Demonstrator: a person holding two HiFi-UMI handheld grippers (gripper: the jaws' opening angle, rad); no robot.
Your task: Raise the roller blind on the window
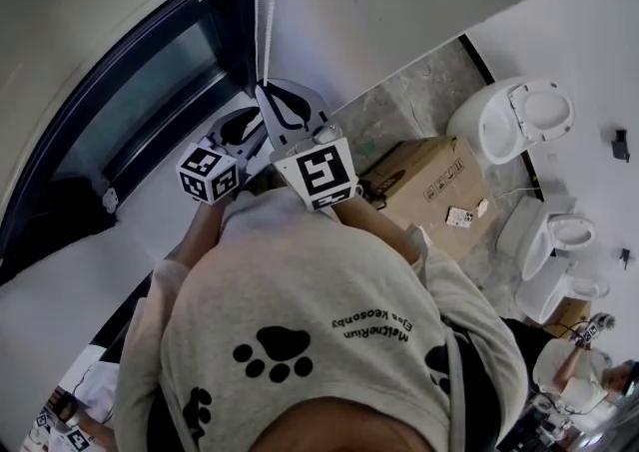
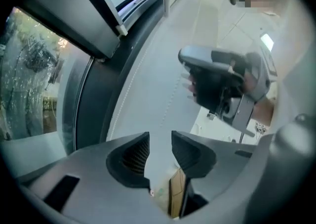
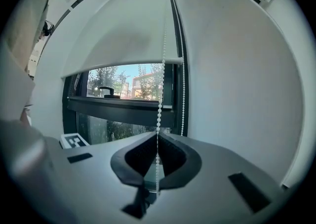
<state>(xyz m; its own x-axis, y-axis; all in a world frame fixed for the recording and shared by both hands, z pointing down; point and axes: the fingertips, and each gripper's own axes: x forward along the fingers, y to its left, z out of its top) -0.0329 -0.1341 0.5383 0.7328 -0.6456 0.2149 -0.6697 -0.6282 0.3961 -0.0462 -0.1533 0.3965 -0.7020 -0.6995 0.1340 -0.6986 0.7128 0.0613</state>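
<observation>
The white roller blind [image 3: 123,35] covers the upper part of the window, its bottom bar [image 3: 123,67] above a strip of glass. A white bead chain [image 3: 160,99] hangs beside the dark window frame [image 3: 123,107], with a second strand [image 3: 183,79] just to its right. My right gripper [image 3: 157,138] is shut on the nearer strand, which runs down between its pads. In the head view the chain [image 1: 268,1] drops onto the right gripper [image 1: 268,93]. My left gripper [image 2: 160,136] is open with nothing between its jaws, held to the left of the right gripper [image 2: 222,87].
A cardboard box [image 1: 429,181] lies on the floor to the right behind me. White toilets [image 1: 514,119] stand against the far wall. The window handle [image 3: 106,89] shows below the blind. The white wall [image 3: 237,94] is right of the chain.
</observation>
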